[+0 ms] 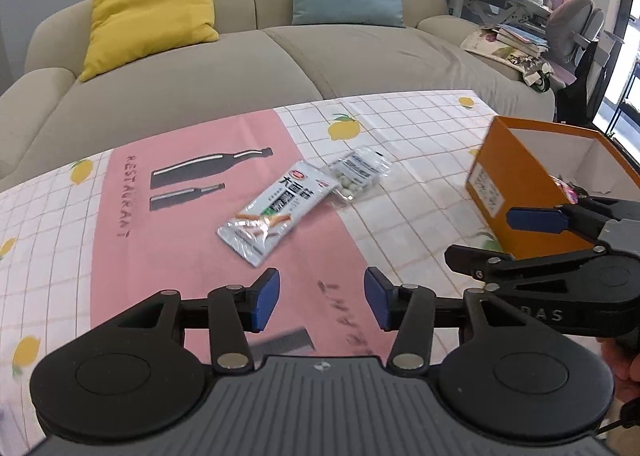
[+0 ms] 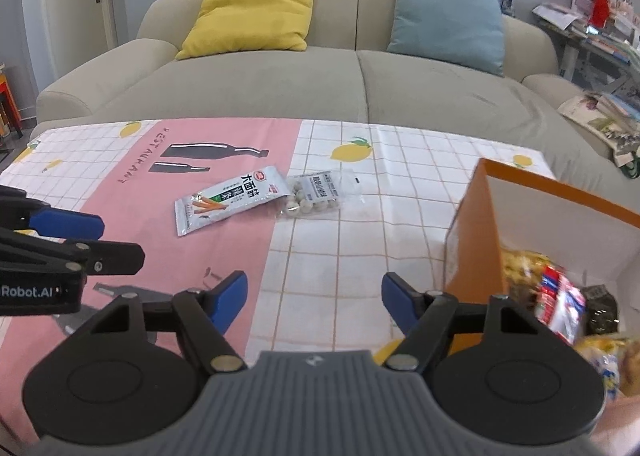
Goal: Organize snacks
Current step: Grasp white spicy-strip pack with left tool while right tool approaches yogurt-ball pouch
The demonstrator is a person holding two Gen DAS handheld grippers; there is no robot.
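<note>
Only the right wrist view looked into the orange box [image 2: 476, 256], where several packets [image 2: 560, 304] lay heaped, too blurred to name for sure; one seemed red and white, others yellow. From the left wrist view the box [image 1: 516, 192] showed mostly its outer wall and a white label, with just a pink scrap inside.

Both views caught the two loose snacks on the cloth [image 2: 328, 256]. The long white pouch [image 1: 276, 212] [image 2: 230, 200], printed with orange sticks, lay flat on the pink panel. The clear bag [image 1: 360, 172] [image 2: 316, 196] of small pale balls lay just beside it on the checked part, its corner touching or nearly touching the pouch. Both lay well apart from the box.

The left gripper [image 1: 320, 304] hung over the pink panel, near the pouch, jaws parted with nothing between them. The right gripper [image 2: 314, 304] hung over the checked squares just beside the box, jaws spread wider and also empty. Each showed in the other's view at the edge.
</note>
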